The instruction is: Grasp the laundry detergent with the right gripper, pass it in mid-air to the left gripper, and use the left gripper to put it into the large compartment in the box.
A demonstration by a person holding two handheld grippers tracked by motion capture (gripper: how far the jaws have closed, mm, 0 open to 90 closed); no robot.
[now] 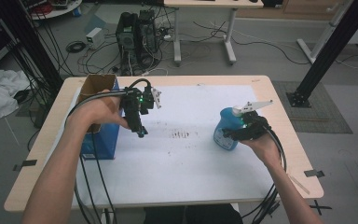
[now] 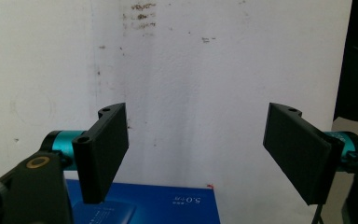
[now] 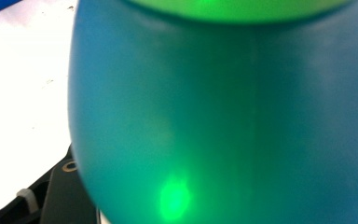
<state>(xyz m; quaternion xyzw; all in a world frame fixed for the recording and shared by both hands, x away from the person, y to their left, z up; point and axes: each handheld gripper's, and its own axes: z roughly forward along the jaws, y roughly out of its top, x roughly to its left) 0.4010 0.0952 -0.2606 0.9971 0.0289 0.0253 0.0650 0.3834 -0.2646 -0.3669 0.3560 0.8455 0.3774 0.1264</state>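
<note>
A blue spray bottle [image 1: 224,129] with a white trigger head [image 1: 251,107] stands on the white sheet [image 1: 191,163] at the right. My right gripper [image 1: 238,133] reaches in level from the right, its jaws around the bottle's body. In the right gripper view the bottle [image 3: 223,116] sits so close that it hides the pads, so contact is unclear. My left gripper [image 1: 141,131] hangs above the sheet beside a blue box [image 1: 105,137]. In the left gripper view its jaws [image 2: 196,121] stand wide apart with nothing between them, above the box's edge [image 2: 144,205].
Dark smudges [image 1: 182,134] mark the middle of the sheet, also visible as smudges [image 2: 142,14] ahead of the left jaws. The blue box has an open brown top [image 1: 95,85]. Cables trail off the table's near edge. A computer tower [image 1: 137,32] stands on the floor beyond.
</note>
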